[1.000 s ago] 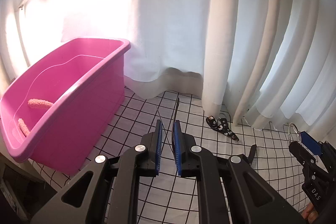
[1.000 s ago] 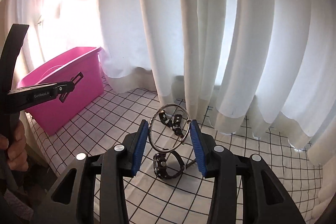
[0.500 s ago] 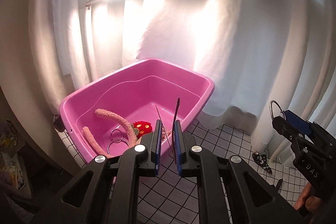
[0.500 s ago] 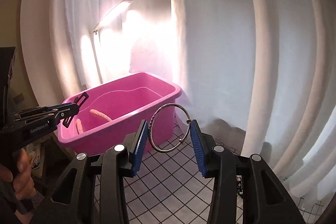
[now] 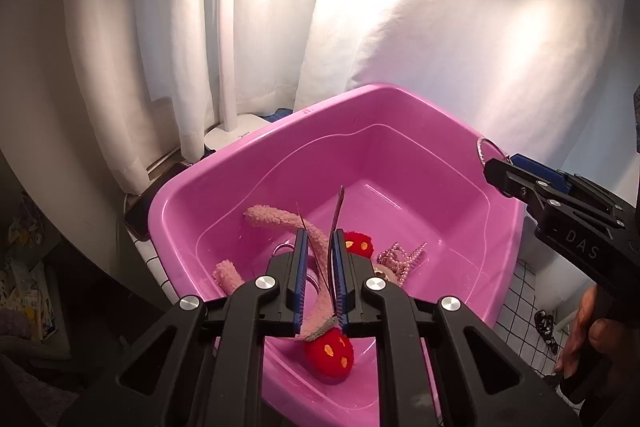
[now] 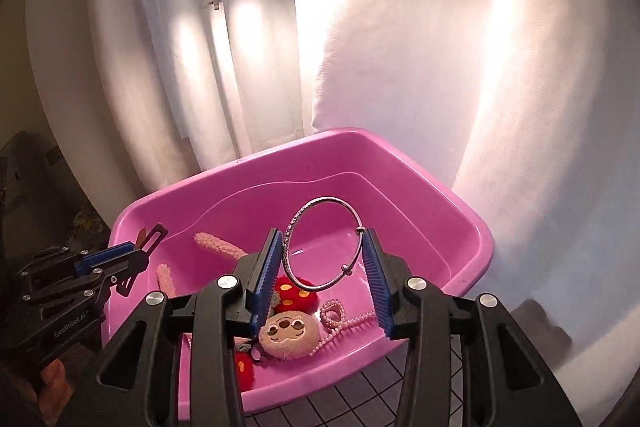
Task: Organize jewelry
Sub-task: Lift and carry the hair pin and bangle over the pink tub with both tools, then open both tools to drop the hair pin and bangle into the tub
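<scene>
A pink tub lies below both grippers. In it are a fuzzy pink headband, red plush strawberries, a plush face and pink beads. My left gripper is shut on a thin dark flat piece that sticks up between the blue pads, over the tub's near left part. My right gripper is shut on a silver bangle, held upright by its two sides above the tub's middle.
White curtains hang behind the tub. A white lamp stands at its far left on a flat base, with a dark phone beside it. Black-checked cloth with a dark jewelry piece lies to the right. A person's hand holds the right gripper.
Both grippers have swung left from above the checked cloth to above the pink tub, each carrying its piece. The dark jewelry on the cloth has slid out to the right.
</scene>
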`<state>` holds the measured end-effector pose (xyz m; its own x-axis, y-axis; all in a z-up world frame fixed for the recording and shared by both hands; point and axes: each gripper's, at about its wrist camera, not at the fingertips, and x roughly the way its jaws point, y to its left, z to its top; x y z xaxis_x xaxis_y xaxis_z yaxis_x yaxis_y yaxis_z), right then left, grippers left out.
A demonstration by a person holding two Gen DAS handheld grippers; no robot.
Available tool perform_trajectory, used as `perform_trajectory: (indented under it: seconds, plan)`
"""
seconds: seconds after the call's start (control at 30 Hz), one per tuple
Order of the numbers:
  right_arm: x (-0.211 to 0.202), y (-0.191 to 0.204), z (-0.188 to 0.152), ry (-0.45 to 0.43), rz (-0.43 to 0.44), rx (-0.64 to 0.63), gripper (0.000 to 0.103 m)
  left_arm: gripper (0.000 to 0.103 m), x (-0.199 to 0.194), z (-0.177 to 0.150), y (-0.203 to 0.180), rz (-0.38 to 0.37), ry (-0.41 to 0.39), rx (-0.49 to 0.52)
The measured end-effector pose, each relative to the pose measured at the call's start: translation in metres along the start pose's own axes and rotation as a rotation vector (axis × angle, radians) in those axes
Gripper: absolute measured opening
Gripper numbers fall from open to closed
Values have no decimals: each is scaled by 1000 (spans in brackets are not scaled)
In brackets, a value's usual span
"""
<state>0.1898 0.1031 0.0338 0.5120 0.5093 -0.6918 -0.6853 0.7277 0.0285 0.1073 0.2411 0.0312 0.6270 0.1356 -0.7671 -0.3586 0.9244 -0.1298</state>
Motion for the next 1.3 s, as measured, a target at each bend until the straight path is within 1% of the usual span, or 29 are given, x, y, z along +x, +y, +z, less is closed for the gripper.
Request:
perform_trajectory:
  seconds: [0.07,0.23,0.33,0.47,0.63,1.0,1.07,1.1,1.13,1.17,1.2,1.3]
  plan:
    - [18,4,7,51,2,-2,40,13,13,3,3,-5,47,-3]
    - [52,3,6,184,12,10,40,13,41,7,8,7,152,-19]
    - [67,0,5,246,20,34,40,14,50,6,9,22,195,-17]
    - [82,-4,3,300,28,63,40,15,61,3,13,44,241,-27]
    - [95,-3,-1,352,39,74,40,16,65,3,14,53,255,-19]
    - [110,-2,-4,384,54,102,41,19,68,2,10,55,266,0]
    - [111,-3,-4,388,58,109,42,25,66,2,9,56,263,8]
    - [111,-3,-3,385,56,110,47,34,65,2,7,62,257,15]
    - [111,-3,-2,382,54,109,50,59,63,2,6,77,250,21]
    - [110,-3,-2,379,51,109,53,75,62,2,6,83,243,16]
    - [110,-3,-1,377,49,110,54,84,59,2,7,76,224,10]
    - [108,-3,0,372,48,111,54,83,56,2,10,79,222,1]
